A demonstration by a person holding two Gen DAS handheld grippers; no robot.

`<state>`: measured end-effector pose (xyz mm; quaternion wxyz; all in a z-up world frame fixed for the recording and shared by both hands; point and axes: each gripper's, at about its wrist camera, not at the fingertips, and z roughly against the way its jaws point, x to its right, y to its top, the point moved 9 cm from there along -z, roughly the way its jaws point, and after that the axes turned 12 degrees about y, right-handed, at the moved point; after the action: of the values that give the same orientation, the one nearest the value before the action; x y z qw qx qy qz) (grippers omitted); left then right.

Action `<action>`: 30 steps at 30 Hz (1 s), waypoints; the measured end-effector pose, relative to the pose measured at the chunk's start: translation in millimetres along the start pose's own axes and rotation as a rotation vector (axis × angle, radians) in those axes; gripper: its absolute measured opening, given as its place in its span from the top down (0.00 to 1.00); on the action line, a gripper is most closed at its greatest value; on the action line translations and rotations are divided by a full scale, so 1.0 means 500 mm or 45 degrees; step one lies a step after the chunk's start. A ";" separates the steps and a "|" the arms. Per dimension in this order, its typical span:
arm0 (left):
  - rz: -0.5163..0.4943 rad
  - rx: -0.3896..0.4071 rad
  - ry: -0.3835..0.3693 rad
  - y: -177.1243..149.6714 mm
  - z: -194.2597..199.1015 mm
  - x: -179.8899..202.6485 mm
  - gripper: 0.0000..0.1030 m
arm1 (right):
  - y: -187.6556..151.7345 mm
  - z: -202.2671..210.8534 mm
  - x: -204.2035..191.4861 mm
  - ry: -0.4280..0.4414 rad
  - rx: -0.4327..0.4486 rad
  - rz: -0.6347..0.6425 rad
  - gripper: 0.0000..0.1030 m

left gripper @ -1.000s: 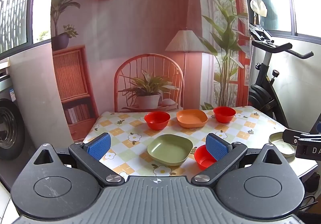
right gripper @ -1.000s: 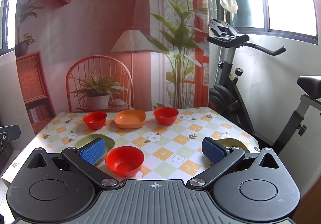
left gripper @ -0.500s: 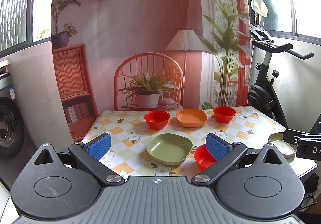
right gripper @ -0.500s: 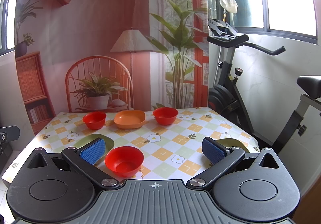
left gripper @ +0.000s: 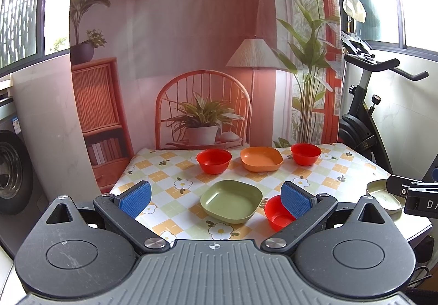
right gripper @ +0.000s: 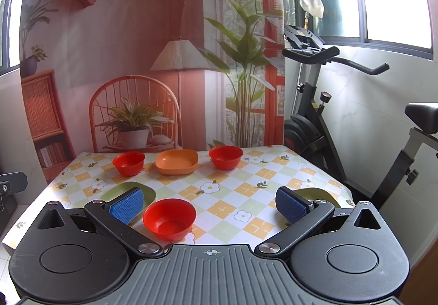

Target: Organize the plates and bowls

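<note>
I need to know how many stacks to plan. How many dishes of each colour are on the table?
Red bowls: 3
Orange plates: 1
Green plates: 2
Total: 6

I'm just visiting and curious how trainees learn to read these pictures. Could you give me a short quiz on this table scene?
1. How many red bowls stand on the table?
2. True or false: the orange dish sits between two red bowls in the back row.
3. The left gripper jaws are: A) shut on the green dish, B) open and empty, C) shut on a bowl.

Key:
1. Three
2. True
3. B
</note>
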<state>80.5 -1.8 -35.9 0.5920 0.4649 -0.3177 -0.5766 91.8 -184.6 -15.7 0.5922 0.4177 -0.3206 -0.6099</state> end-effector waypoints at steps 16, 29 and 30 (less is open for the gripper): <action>0.008 -0.043 0.001 -0.004 -0.010 0.000 0.01 | -0.007 -0.006 0.000 0.006 -0.005 -0.009 0.00; 0.036 -0.080 0.074 0.066 -0.109 -0.021 0.01 | 0.126 -0.061 0.084 0.117 0.211 -0.084 0.00; 0.040 -0.073 0.076 0.074 -0.116 -0.021 0.01 | 0.132 -0.065 0.088 0.119 0.222 -0.090 0.00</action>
<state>146.5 15.3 -21.5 0.6233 0.4596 -0.2906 -0.5620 153.2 -230.7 22.6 0.5461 0.5068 -0.3296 -0.5799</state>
